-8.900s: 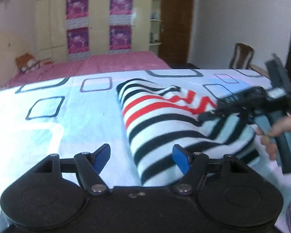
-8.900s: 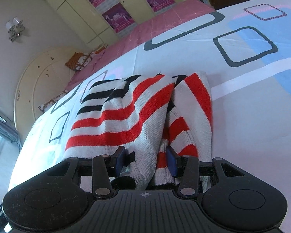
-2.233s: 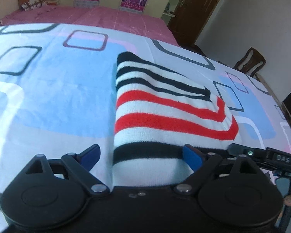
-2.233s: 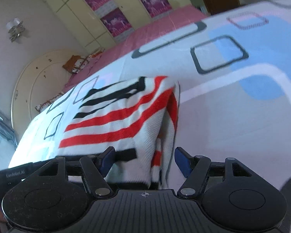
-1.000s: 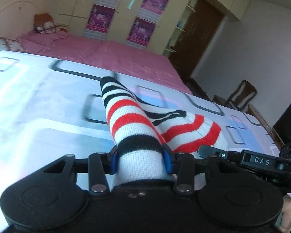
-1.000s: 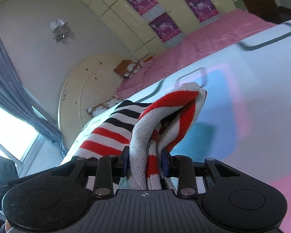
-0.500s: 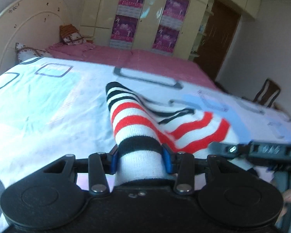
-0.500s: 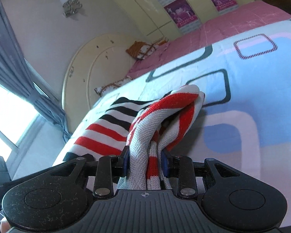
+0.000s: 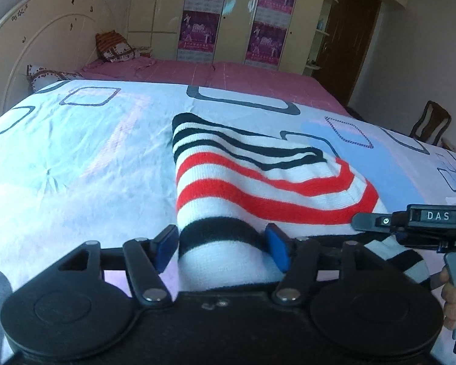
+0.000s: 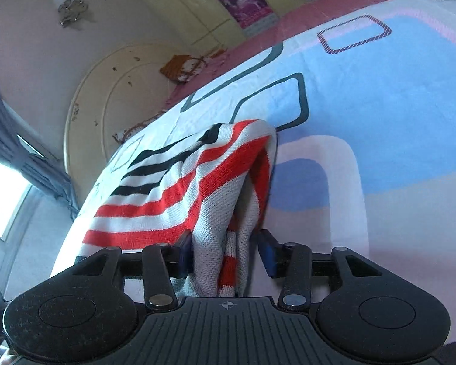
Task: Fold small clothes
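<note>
A folded knit garment (image 9: 258, 188) with red, black and white stripes lies on the patterned bedsheet (image 9: 76, 167). Its near left corner sits between the blue pads of my left gripper (image 9: 222, 246). The jaws are opening and the pads stand just clear of the cloth. In the right wrist view the garment's (image 10: 179, 206) near right corner hangs bunched between the pads of my right gripper (image 10: 225, 252). Those jaws are opening too, with a gap showing at the right pad. Both corners rest low, near the sheet.
A pink bedspread (image 9: 228, 73) and a headboard (image 9: 39, 48) lie beyond the sheet, with cushions (image 9: 115, 47) on it. Wardrobes with posters, a dark door (image 9: 346, 39) and a wooden chair (image 9: 430, 121) stand behind. A person's hand (image 9: 453, 298) holds the right tool's handle.
Both grippers carried the garment's near edge forward and down onto the sheet. Their pads, which were pinching the corners, have now spread apart from the cloth.
</note>
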Tool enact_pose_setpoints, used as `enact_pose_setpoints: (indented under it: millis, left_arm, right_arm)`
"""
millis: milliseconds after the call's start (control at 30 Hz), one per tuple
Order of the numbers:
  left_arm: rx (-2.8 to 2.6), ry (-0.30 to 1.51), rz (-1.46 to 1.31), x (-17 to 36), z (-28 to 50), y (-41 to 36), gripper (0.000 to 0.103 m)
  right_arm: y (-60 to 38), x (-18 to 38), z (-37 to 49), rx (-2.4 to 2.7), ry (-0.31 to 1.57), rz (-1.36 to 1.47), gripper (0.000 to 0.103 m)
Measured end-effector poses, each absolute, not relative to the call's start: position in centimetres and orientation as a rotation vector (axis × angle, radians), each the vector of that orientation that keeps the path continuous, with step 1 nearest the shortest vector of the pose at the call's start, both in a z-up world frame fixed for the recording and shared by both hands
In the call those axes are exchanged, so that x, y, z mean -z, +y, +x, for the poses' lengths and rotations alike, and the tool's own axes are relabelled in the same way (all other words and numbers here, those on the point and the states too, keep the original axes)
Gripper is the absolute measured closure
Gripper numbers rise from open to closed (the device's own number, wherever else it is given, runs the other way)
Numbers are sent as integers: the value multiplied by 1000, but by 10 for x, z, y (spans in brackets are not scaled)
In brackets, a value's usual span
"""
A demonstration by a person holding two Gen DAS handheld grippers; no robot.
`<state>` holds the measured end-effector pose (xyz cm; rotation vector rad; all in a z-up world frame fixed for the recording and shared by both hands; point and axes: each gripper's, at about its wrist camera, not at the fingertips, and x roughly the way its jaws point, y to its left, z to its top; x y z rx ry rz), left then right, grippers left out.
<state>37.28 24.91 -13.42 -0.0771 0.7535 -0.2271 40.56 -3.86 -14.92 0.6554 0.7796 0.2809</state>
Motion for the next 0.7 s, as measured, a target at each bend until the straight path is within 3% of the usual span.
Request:
enact_pose_setpoints:
  millis: [200, 300, 467, 700]
  left_arm:
    - [221, 660, -97, 105, 353, 261, 43]
    - [230, 649, -45, 101, 367, 250, 51]
    - [228, 694, -29, 113, 405, 236, 58]
    - [183, 768, -49, 139, 426, 246, 54]
  right_arm:
    - [-33, 97, 389, -236, 659, 464, 59]
    - [-15, 85, 398, -231, 646, 346, 87]
    - [12, 95, 431, -238, 677, 290, 87]
    - [22, 128, 461, -165, 739, 210, 87]
